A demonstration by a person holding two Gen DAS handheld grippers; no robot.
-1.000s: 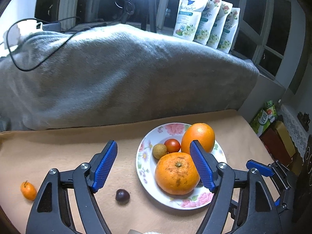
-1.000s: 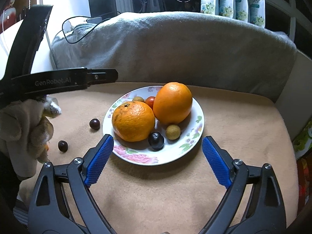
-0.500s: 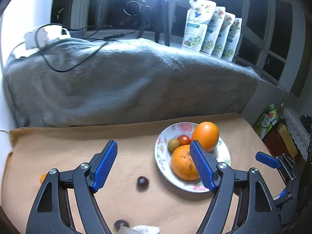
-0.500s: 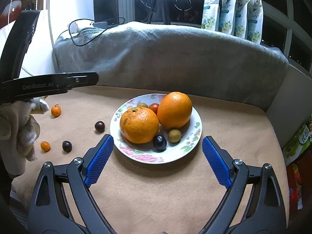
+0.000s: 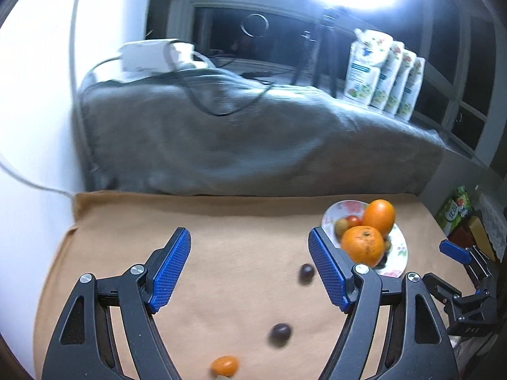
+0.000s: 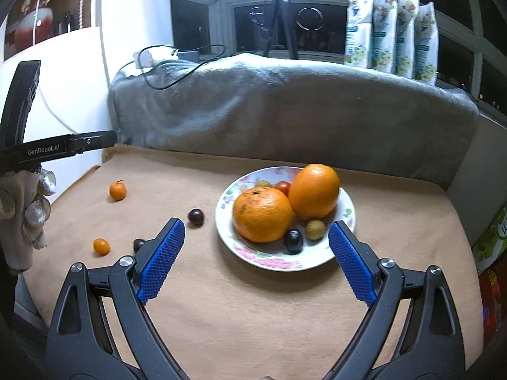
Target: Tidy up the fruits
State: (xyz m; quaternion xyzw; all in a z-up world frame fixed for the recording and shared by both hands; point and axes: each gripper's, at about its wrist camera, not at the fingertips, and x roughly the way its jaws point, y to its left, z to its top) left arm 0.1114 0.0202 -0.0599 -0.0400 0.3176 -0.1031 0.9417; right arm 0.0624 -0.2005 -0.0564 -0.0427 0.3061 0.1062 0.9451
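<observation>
A floral plate [image 6: 347, 213] on the tan cloth holds two large oranges [image 6: 263, 213], a cherry tomato [image 6: 283, 186], a dark grape [image 6: 293, 240] and small brownish fruits [image 6: 315, 229]. Loose on the cloth to its left lie two dark grapes [image 6: 195, 216] and two small kumquats [image 6: 118, 190]. My right gripper [image 6: 253, 253] is open and empty, just in front of the plate. My left gripper [image 5: 248, 266] is open and empty above the cloth, left of the plate [image 5: 399, 250]; a grape [image 5: 280, 334] and a kumquat [image 5: 225, 364] lie between its fingers, lower down.
A grey blanket-covered backrest [image 6: 285, 110] rises behind the cloth. Several refill pouches [image 6: 393, 28] and a tripod [image 6: 280, 15] stand on the sill behind. A white wall and cables are at the left. Boxes [image 5: 459, 218] sit beyond the right edge.
Both grippers have pulled back and up from the plate. The left gripper has swung left, so the plate now lies to its right and the loose grapes show between its fingers.
</observation>
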